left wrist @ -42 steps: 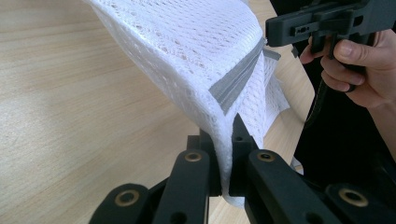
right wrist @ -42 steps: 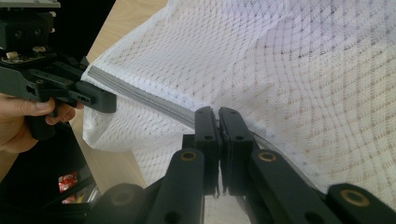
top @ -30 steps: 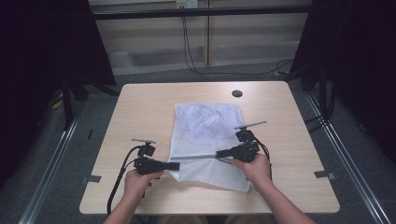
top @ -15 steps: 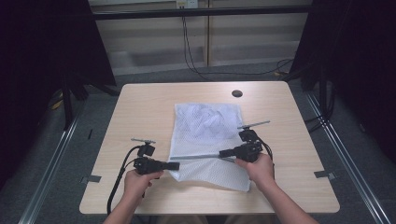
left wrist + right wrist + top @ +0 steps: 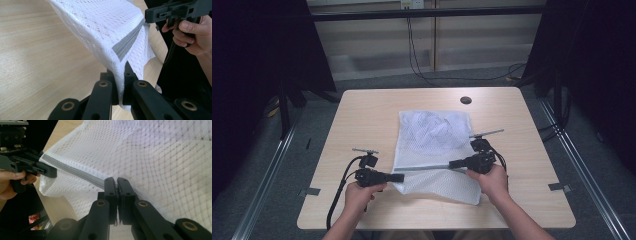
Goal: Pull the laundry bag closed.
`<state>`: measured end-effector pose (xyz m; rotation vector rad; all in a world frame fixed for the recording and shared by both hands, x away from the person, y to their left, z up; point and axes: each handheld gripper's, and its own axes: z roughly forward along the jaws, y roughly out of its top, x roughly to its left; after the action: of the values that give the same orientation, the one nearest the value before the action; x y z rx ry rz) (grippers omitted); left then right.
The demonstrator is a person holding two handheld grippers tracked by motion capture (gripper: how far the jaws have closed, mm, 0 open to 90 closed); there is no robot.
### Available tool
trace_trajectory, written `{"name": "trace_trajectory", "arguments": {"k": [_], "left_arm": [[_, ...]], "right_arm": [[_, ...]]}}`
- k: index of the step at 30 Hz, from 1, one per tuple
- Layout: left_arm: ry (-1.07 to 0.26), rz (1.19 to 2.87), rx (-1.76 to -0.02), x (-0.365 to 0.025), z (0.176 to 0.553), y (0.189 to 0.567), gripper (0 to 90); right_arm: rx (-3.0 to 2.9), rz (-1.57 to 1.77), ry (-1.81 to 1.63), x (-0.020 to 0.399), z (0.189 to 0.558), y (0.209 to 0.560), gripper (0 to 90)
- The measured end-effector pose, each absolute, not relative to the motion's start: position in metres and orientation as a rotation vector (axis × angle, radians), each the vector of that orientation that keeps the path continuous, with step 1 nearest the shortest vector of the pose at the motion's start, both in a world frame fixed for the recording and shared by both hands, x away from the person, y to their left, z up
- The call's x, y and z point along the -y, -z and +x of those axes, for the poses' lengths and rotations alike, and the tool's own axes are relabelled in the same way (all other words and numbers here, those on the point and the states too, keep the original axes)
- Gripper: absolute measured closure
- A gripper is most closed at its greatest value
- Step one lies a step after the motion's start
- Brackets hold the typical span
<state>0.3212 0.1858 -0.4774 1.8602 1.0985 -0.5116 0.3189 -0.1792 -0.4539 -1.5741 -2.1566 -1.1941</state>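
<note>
A white mesh bag point(image 5: 432, 132) lies on the wooden table point(image 5: 362, 115), with a grey zipper strip point(image 5: 427, 168) across its near part. My left gripper point(image 5: 401, 177) is shut on the bag's left edge at the zipper's end. In the left gripper view the mesh point(image 5: 100, 25) rises out of my left gripper point(image 5: 121, 75) and the zipper point(image 5: 127, 45) runs off toward the right gripper point(image 5: 148, 15). My right gripper point(image 5: 453, 164) is shut on the zipper's right end. Seen from the right gripper point(image 5: 117, 182), the grey zipper point(image 5: 75, 171) is stretched to the left gripper point(image 5: 53, 172).
A dark round hole point(image 5: 466, 100) sits in the tabletop near its far edge. Bare wood lies left and right of the bag. Black cables point(image 5: 337, 200) trail from the left gripper over the near edge. Metal rails point(image 5: 582, 170) run along the floor on both sides.
The right hand and its gripper have drifted slightly to the right, keeping the zipper taut. The left gripper has stayed in place.
</note>
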Motion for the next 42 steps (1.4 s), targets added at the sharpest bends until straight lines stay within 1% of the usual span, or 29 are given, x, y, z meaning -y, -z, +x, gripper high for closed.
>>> {"name": "trace_trajectory", "arguments": {"k": [18, 25, 28, 42], "left_arm": [[0.499, 1.863, -1.095, -0.187, 0.321, 0.477, 89.1], [0.513, 1.856, -1.100, -0.186, 0.321, 0.477, 89.1], [0.497, 1.869, -1.095, -0.187, 0.322, 0.477, 89.1], [0.512, 1.856, -1.102, -0.186, 0.321, 0.477, 89.1]], "right_arm": [[2.157, -1.581, 1.197, 0.184, 0.318, 0.455, 86.9], [2.160, -1.581, 1.195, 0.185, 0.317, 0.455, 86.9], [2.163, -1.590, 1.185, 0.186, 0.317, 0.455, 86.9], [2.154, -1.606, 1.191, 0.197, 0.314, 0.456, 86.9]]}}
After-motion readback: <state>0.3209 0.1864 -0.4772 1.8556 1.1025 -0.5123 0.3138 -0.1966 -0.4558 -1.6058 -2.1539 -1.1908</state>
